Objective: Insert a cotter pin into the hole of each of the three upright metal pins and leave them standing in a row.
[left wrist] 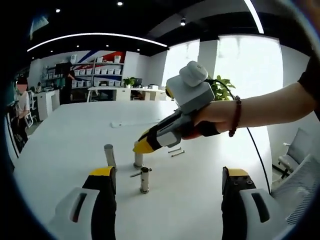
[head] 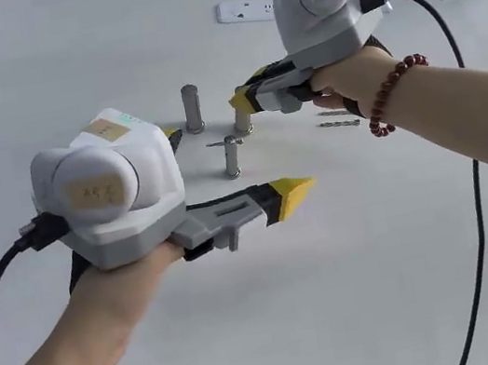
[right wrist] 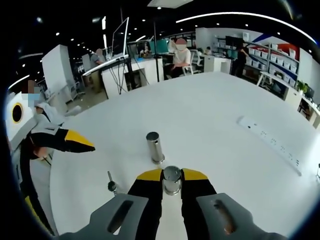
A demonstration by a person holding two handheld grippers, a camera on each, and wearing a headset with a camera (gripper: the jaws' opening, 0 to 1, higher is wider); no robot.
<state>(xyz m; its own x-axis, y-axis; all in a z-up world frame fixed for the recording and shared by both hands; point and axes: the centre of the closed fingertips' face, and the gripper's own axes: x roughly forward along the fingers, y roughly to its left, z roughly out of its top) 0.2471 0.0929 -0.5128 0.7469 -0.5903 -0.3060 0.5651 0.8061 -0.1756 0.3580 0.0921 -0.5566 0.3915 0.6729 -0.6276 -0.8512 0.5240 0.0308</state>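
Right gripper (right wrist: 171, 175) clenched on middle metal pin (right wrist: 171, 183), upright on white table (head: 354, 267). Left gripper (left wrist: 167, 176) released, jaws wide apart, hovering at near side of row. Far pin (head: 192, 106) upright just beyond. Near pin (head: 232, 156) upright, cotter pin (head: 218, 143) through its hole. Two loose cotter pins (head: 339, 123) lying right of row.

Around the near pin (head: 232, 156), the bench (head: 358, 295) lies bare on the person's side, where the left claw (left wrist: 169, 175) hangs with its jaws wide. Just beyond the near pin the right claw (head: 243, 103) clamps the middle pin (head: 243, 126), blocking that side. The far pin (head: 192, 106) stands beyond and to the left. Two loose cotter pins (head: 339, 118) lie to the right, with a cable (head: 476, 198) farther right.
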